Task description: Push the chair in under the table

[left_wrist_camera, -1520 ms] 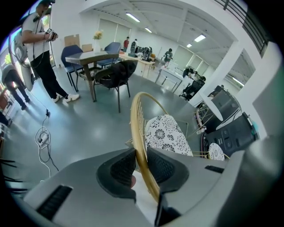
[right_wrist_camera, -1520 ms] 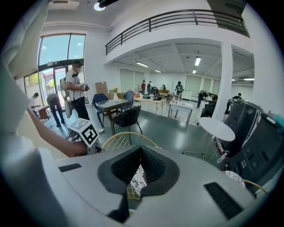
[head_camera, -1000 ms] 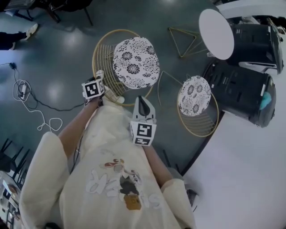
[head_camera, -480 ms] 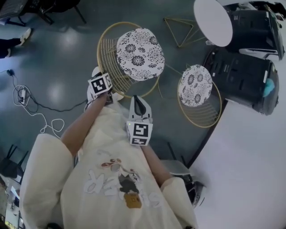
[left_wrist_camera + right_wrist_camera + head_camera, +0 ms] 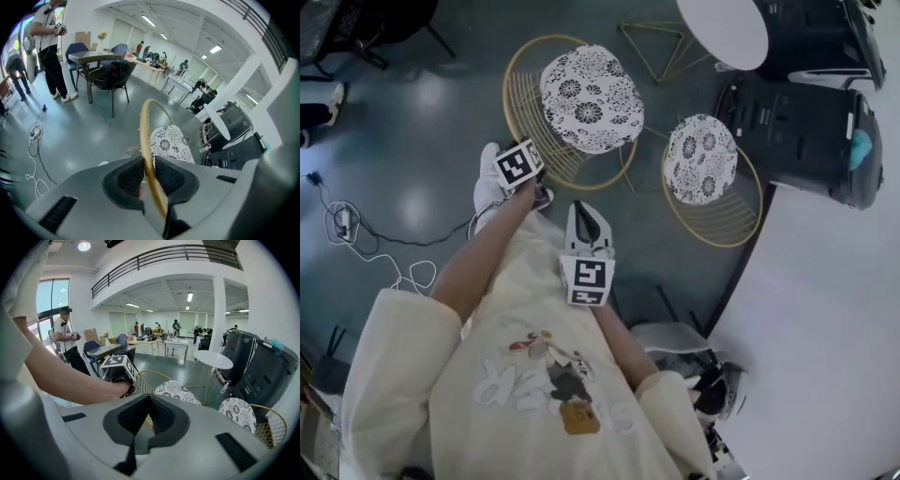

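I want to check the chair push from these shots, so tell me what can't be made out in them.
Head view: jaws of the left gripper on the chair rim, hidden under its marker cube.
Head view: the round table, cut off by the top edge; its top hides its base.
Right gripper view: the far people, too small to tell what they do.
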Available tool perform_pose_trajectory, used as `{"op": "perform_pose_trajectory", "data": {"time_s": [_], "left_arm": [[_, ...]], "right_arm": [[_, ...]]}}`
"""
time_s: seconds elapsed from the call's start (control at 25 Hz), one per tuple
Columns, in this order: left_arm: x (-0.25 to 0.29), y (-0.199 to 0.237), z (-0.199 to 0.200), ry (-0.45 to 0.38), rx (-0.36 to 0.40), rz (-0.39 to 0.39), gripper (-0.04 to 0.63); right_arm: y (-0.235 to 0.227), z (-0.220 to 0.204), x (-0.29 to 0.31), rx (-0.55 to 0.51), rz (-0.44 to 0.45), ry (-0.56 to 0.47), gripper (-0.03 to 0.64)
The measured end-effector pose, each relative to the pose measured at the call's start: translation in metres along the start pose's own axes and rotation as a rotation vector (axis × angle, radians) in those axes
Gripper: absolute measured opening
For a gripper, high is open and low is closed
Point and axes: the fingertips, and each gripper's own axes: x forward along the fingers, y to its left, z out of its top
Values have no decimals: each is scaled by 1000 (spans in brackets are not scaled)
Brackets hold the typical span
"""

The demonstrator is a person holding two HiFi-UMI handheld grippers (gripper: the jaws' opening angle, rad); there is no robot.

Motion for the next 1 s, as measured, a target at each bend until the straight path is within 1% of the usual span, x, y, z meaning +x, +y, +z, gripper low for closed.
{"op": "perform_pose_trajectory", "data": {"time_s": [0.28, 0.52, 0.6, 0.68, 0.72, 0.76, 0.84, 1.0], "left_arm": [[19, -28, 18, -21, -17, 19, 75], [29, -37, 37, -43, -4, 35, 74], [30, -36, 40, -45, 6, 56, 74], [30, -30, 42, -45, 29, 104, 72], [30, -29, 44, -47, 44, 114, 72], [32, -32, 46, -53, 54, 104, 72], [35, -39, 48, -60, 62, 58, 74], [34, -41, 46, -35, 63, 26, 74]], "right_arm": [[-10, -4, 0, 47, -50, 16, 8], [-16, -6, 1, 76, -65, 25, 8], [-17, -5, 2, 85, -67, 27, 8], [-17, -3, 5, 97, -68, 26, 8], [-17, -2, 7, 102, -69, 23, 8], [-17, -1, 9, 107, -70, 22, 8], [-18, -4, 15, 110, -64, 31, 8], [-26, -31, 38, 98, -29, 93, 9]]}}
